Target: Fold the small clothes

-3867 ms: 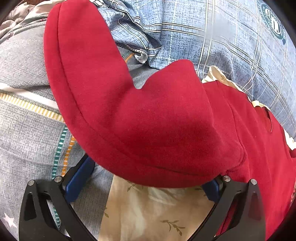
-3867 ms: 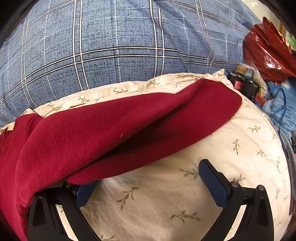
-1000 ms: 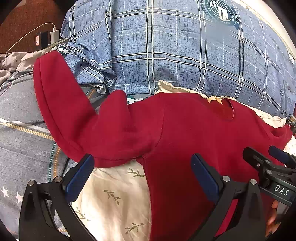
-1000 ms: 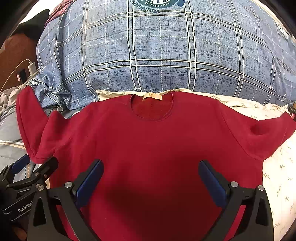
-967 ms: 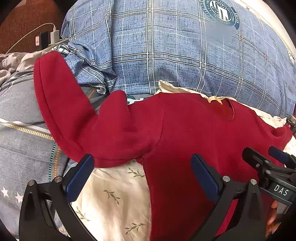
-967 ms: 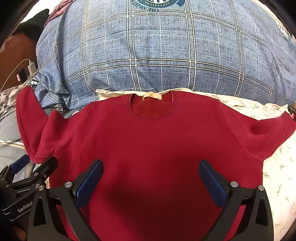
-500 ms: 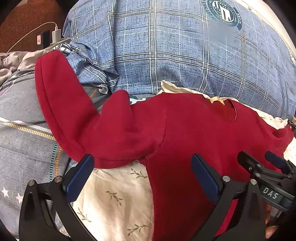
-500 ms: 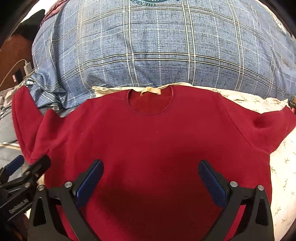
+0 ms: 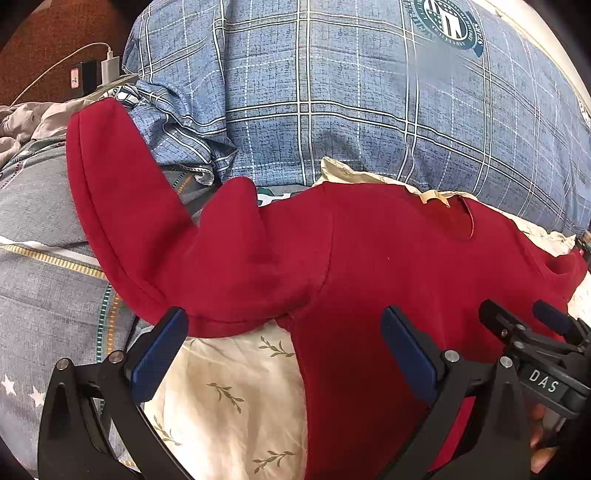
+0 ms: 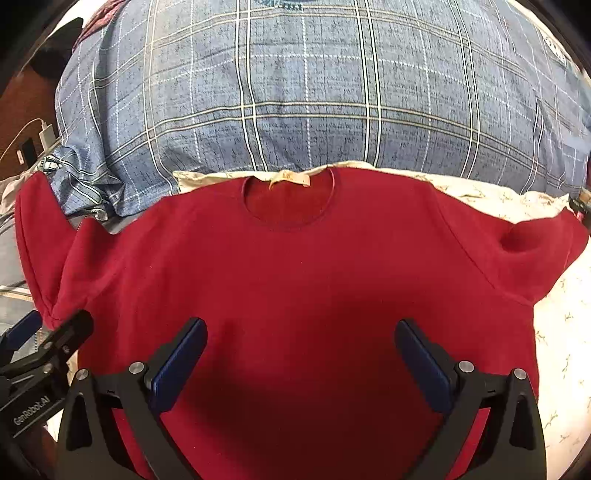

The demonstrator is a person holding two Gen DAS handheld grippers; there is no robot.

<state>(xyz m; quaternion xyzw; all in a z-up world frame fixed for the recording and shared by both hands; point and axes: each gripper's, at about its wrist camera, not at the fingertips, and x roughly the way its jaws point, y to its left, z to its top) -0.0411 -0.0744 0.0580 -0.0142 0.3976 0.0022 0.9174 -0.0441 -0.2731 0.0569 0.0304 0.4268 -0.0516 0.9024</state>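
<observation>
Sweater (image 10: 295, 280) spread flat (both jaws apart).

Red sweater (image 10: 295, 280) flat, front up, sleeves spread, neckline toward the pillow.

a big blue plaid pillow (image 10: 314, 85) fills the back, with a round dark green crest (image 9: 445, 18) printed near its top. just in front of the pillow lies a cream sheet with leaf sprigs (image 9: 225, 387). left of the pillow sit a white charger (image 9: 110, 67) with its cable and a small black block (image 9: 83, 78), possibly another adapter. below those spreads a grey striped quilt (image 9: 40, 295).
</observation>
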